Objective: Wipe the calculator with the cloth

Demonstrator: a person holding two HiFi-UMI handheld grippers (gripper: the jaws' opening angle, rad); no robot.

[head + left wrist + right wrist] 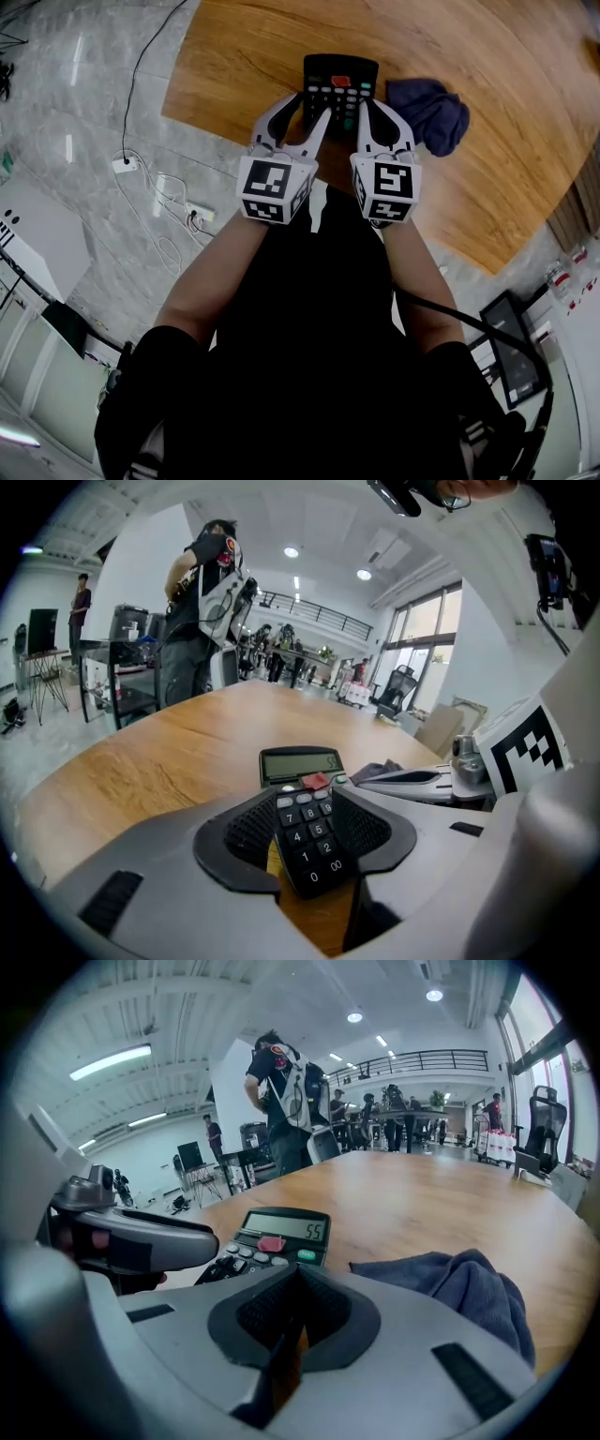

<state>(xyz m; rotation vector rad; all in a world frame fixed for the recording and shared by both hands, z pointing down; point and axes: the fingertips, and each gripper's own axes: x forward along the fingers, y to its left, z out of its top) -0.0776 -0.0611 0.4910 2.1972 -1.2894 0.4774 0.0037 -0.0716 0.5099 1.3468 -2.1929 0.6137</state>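
Opening stage of the wipe, judging from the layout: nothing picked up yet, no contact between cloth and calculator. Left to right: left gripper [307, 108], jaws spread wide and clamped on nothing, poised over the near left corner of the black desk calculator [340, 82], digit keys visible in the gap between the pads; touching the keys or just clear of them, not decidable. Calculator flat on the wooden table [487, 187], directly ahead of the left gripper and ahead-left of the right gripper [370, 111], display showing digits. Right gripper: jaws pressed together, empty, tip by the calculator's near right edge. Dark blue cloth [431, 112], bunched in a heap, just right of the right gripper and slightly ahead of it, close beside the calculator's right edge, apparently untouched. Left to do, on this reading: opening the right jaws, taking up the cloth, probably steadying the calculator with the left, then rubbing over case and keys. Pose: both forearms extended forward side by side, both grippers pitched forward and down toward the table, marker cubes close together and nearly level with one another.
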